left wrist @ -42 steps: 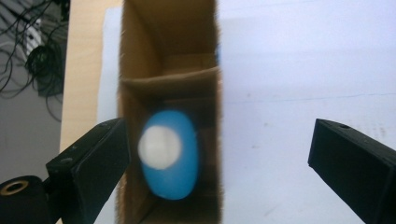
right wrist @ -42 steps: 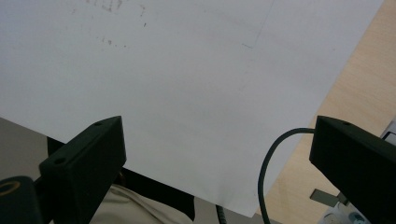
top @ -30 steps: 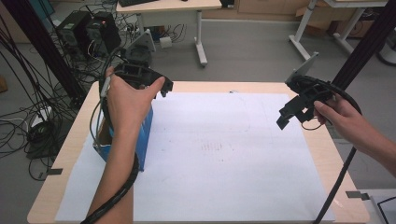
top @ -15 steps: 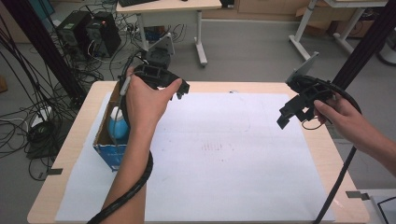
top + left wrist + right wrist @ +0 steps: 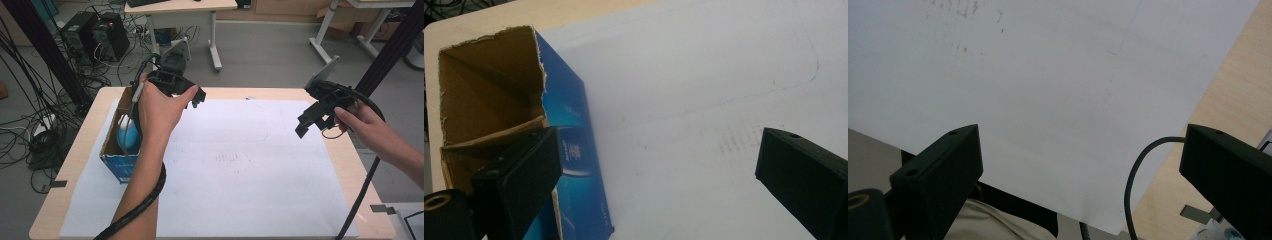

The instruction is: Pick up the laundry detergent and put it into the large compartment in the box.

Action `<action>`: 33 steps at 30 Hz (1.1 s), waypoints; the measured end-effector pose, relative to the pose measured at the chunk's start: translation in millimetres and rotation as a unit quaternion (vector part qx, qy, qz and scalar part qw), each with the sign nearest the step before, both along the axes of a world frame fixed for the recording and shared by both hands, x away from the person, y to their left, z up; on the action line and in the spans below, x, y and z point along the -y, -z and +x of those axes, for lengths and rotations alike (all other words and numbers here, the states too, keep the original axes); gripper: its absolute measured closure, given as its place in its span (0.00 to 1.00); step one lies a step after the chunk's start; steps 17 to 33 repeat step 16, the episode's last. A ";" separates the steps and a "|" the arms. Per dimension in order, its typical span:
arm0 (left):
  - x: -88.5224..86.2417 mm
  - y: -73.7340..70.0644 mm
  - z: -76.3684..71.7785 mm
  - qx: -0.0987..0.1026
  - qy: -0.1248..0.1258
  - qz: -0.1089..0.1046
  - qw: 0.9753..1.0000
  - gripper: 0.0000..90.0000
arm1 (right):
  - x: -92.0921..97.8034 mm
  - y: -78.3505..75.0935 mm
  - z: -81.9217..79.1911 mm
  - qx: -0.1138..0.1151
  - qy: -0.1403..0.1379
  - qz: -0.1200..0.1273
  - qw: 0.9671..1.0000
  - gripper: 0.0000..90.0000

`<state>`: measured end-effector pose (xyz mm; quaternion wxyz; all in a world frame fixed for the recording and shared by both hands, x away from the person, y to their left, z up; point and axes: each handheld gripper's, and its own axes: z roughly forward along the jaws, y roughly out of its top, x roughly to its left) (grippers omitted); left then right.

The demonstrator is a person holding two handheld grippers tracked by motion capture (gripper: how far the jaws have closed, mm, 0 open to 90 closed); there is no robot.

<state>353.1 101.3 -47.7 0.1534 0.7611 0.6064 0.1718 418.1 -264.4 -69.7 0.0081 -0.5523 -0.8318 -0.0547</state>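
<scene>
Forearms enter from the near edge of the counter [image 5: 90,125], each hand carrying a hand-held gripper. Nearest lies the white sheet [image 5: 240,165] that covers most of the counter top, bare but for faint marks near its middle. On the person's left, the blue cardboard box [image 5: 119,145] stands on the sheet's left edge, its top torn open; the high view shows something light blue [image 5: 127,135] inside it, too hidden by the arm to identify. The left gripper view shows the box's brown inner walls [image 5: 479,100] and blue side [image 5: 574,145], with the sheet beside it. The left hand-held gripper [image 5: 192,97] is held in the air just beyond and to the right of the box, over the sheet's far left part, its jaws spread wide with nothing between them. Across the counter, the right hand-held gripper [image 5: 312,117] hangs above the sheet's right side, well apart from the box, jaws likewise spread and empty; its cable [image 5: 1135,185] curls across its own view. Beyond the counter stand desks and tangled cables on the floor.
</scene>
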 end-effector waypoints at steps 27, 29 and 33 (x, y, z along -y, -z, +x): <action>3.9 1.2 1.7 -0.003 0.006 0.003 1.000 0.06 | -0.4 0.9 2.1 -0.002 -0.001 -0.001 1.000 0.04; 3.9 1.2 1.7 -0.003 0.006 0.003 1.000 0.06 | -0.4 0.9 2.1 -0.002 -0.001 -0.001 1.000 0.04; 3.9 1.2 1.7 -0.003 0.006 0.003 1.000 0.06 | -0.4 0.9 2.1 -0.002 -0.001 -0.001 1.000 0.04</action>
